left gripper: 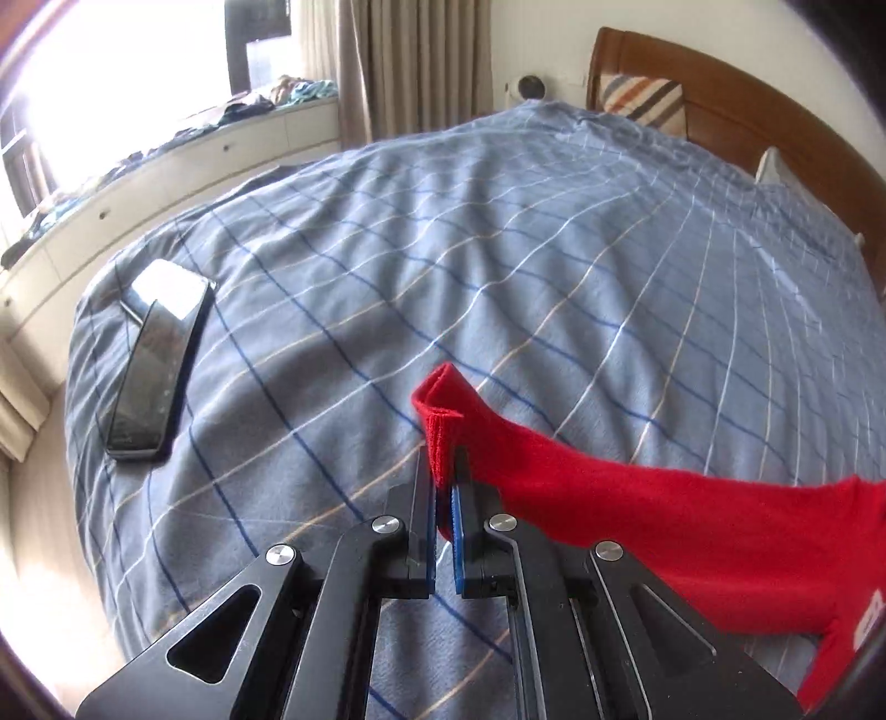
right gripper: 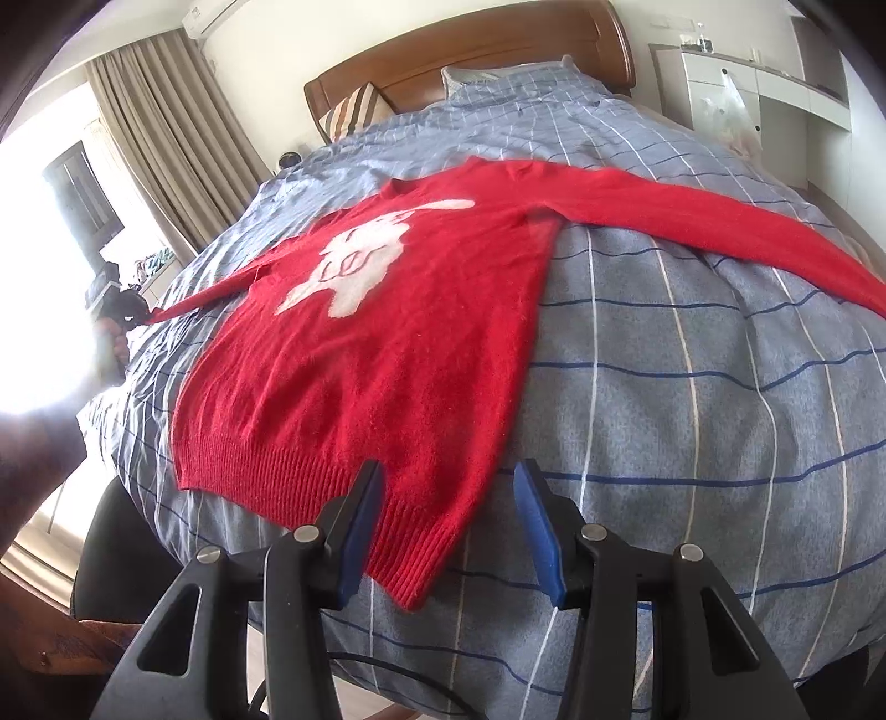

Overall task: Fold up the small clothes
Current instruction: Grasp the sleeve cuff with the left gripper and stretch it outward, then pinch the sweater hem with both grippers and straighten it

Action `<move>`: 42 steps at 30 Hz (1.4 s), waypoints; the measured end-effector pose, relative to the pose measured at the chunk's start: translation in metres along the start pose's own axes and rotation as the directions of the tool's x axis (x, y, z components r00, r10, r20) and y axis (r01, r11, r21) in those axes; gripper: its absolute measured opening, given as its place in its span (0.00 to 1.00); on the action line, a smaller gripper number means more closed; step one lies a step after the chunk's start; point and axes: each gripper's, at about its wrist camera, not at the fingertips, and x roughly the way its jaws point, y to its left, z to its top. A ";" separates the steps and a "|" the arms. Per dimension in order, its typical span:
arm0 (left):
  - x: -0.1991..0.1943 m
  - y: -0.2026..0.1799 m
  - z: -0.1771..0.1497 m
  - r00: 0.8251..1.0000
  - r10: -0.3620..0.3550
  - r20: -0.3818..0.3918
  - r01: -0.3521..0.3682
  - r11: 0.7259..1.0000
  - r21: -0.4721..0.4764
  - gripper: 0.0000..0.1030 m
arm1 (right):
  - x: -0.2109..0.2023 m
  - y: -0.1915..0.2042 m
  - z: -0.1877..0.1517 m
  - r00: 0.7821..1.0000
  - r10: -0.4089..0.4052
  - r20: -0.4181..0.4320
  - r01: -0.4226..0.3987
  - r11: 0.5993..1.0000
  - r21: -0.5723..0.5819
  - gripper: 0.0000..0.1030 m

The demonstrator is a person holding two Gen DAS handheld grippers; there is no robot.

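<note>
Nearest us, our right gripper (right gripper: 448, 531) hung with its jaws spread wide over the hem (right gripper: 310, 487) of the red sweater (right gripper: 387, 332), one blue pad just above the ribbing and the other past the sweater's corner, over the quilt (right gripper: 692, 415). It held nothing. Our left gripper (left gripper: 443, 487) had its jaws pressed together on the cuff (left gripper: 440, 421), pinching the sleeve (left gripper: 637, 515) so that it rose off the quilt and ran taut toward the body.

The sweater lay face up and flat on the bed, its white figure (right gripper: 360, 266) showing, the other sleeve (right gripper: 720, 221) stretched out to the far side. Beyond the cuff, a phone (left gripper: 149, 376) lay well apart near the bed's edge; the headboard (right gripper: 470, 50) stood farthest.

We judged the step in hand to be folding the held sleeve across the chest. To do it well, we thought the cuff should be carried low and level over the figure, the right gripper pinning the hem or side seam so the body would not drag. The knit looked soft and likely to slide on the quilt, so a slow carry seemed wise.
</note>
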 end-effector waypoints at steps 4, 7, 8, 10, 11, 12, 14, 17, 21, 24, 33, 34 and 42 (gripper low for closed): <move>0.024 0.019 -0.016 0.997 -0.034 -0.065 0.031 0.998 -0.057 0.02 | 0.001 0.002 0.000 1.000 -0.004 -0.005 0.004 1.000 0.005 0.47; 0.030 0.031 -0.023 0.994 -0.082 -0.070 0.074 0.991 -0.109 0.02 | 0.002 0.002 -0.001 1.000 -0.009 -0.012 0.009 1.000 0.005 0.47; 0.030 0.032 -0.024 0.993 -0.093 -0.067 0.085 0.989 -0.119 0.02 | 0.002 0.002 -0.001 1.000 -0.011 -0.011 0.011 1.000 0.006 0.47; 0.031 0.032 -0.024 0.992 -0.104 -0.068 0.095 0.988 -0.124 0.02 | 0.003 0.003 -0.001 1.000 -0.015 -0.013 0.015 1.000 0.009 0.47; 0.032 0.033 -0.025 0.992 -0.109 -0.067 0.100 0.987 -0.125 0.02 | 0.004 0.003 -0.002 1.000 -0.017 -0.014 0.018 1.000 0.010 0.47; 0.034 0.034 -0.025 0.991 -0.115 -0.065 0.106 0.986 -0.126 0.02 | 0.004 0.003 -0.002 1.000 -0.020 -0.016 0.020 1.000 0.011 0.47; 0.035 0.035 -0.027 0.991 -0.125 -0.056 0.117 0.985 -0.125 0.02 | 0.006 0.005 -0.002 0.999 -0.028 -0.019 0.028 1.000 0.009 0.47; 0.037 0.038 -0.028 0.988 -0.145 -0.048 0.137 0.981 -0.134 0.02 | 0.009 0.008 -0.003 0.999 -0.034 -0.022 0.034 0.999 0.007 0.47; 0.037 0.042 -0.030 0.985 -0.168 -0.046 0.160 0.976 -0.147 0.03 | 0.011 0.013 -0.004 0.999 -0.038 -0.022 0.038 0.999 -0.002 0.47; 0.038 0.044 -0.029 0.983 -0.179 -0.049 0.170 0.975 -0.146 0.03 | 0.009 0.015 -0.005 0.999 -0.040 -0.019 0.040 0.999 -0.006 0.47; 0.011 0.053 -0.037 0.980 -0.196 -0.016 0.192 0.972 -0.137 0.44 | -0.007 0.007 -0.012 0.997 -0.071 0.028 0.071 0.997 0.022 0.47; 0.001 0.054 -0.040 0.981 -0.194 -0.003 0.192 0.974 -0.124 0.58 | -0.009 0.005 -0.013 0.997 -0.077 0.029 0.076 0.997 0.029 0.49; -0.097 0.034 -0.114 0.883 -0.460 -0.092 0.465 0.884 0.042 0.68 | -0.011 -0.008 -0.013 0.997 -0.075 0.036 0.072 0.994 0.087 0.53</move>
